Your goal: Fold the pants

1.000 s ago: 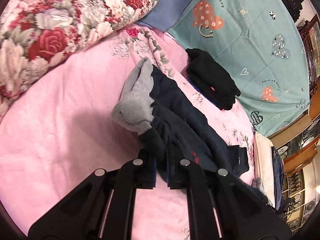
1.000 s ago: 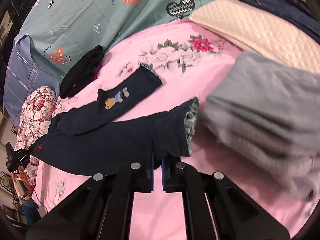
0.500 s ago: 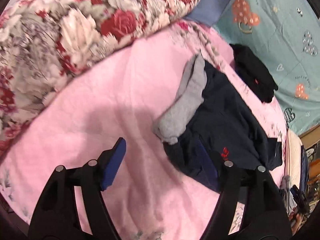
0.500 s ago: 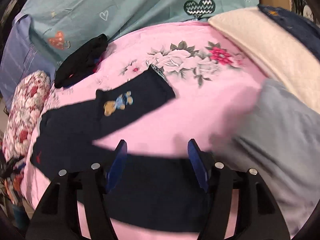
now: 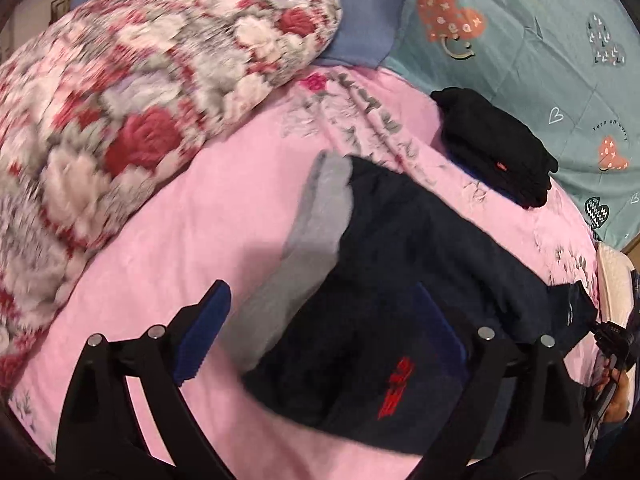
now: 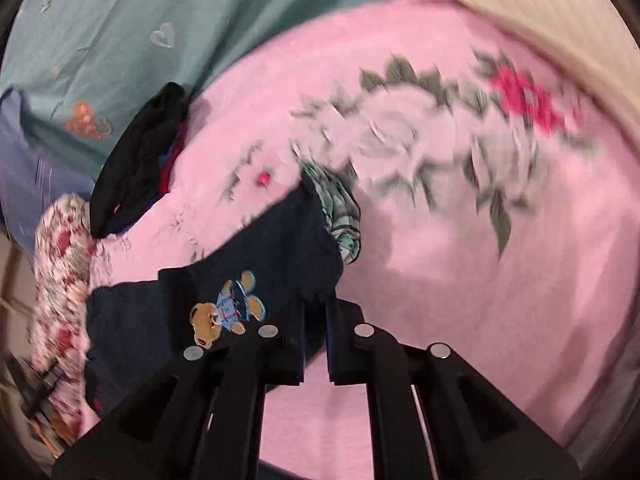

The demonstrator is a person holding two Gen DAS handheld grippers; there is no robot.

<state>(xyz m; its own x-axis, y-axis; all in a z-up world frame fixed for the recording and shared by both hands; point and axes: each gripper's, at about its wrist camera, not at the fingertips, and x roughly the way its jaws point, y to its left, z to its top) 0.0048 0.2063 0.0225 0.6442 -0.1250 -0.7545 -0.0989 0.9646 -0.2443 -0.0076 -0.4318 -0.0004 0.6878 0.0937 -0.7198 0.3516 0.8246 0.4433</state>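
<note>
Navy pants (image 5: pixel 384 280) lie across the pink sheet (image 5: pixel 208 216), waist end nearest the left camera with the grey lining (image 5: pixel 316 232) turned out along one edge and a red logo (image 5: pixel 394 388) on the front. Left gripper (image 5: pixel 320 328) hovers over that waist end with its jaws spread wide, nothing between them; the blue pad (image 5: pixel 204 328) on one finger sits above bare sheet, the other finger over the navy fabric. Whether either finger touches cloth I can't tell.

Right gripper (image 6: pixel 316 344): jaws drawn close together and pinching the edge of one pant leg (image 6: pixel 280 264) near the cuff. The checked green lining (image 6: pixel 340 216) shows at the cuff opening, and the bear patch (image 6: pixel 224 312) sits just beside the gripped spot. In this view the pants (image 6: pixel 168 320) run off toward the floral quilt (image 6: pixel 60 280).

Background: floral quilt (image 5: pixel 120 100) bunched up behind the waist end, a folded black garment (image 5: pixel 496 148) farther back on the sheet, apart from the pants, against the teal blanket (image 5: pixel 540 40) with heart prints. A cream quilted pad (image 6: pixel 560 32) is at the edge of the right view. Right view is motion-blurred.
</note>
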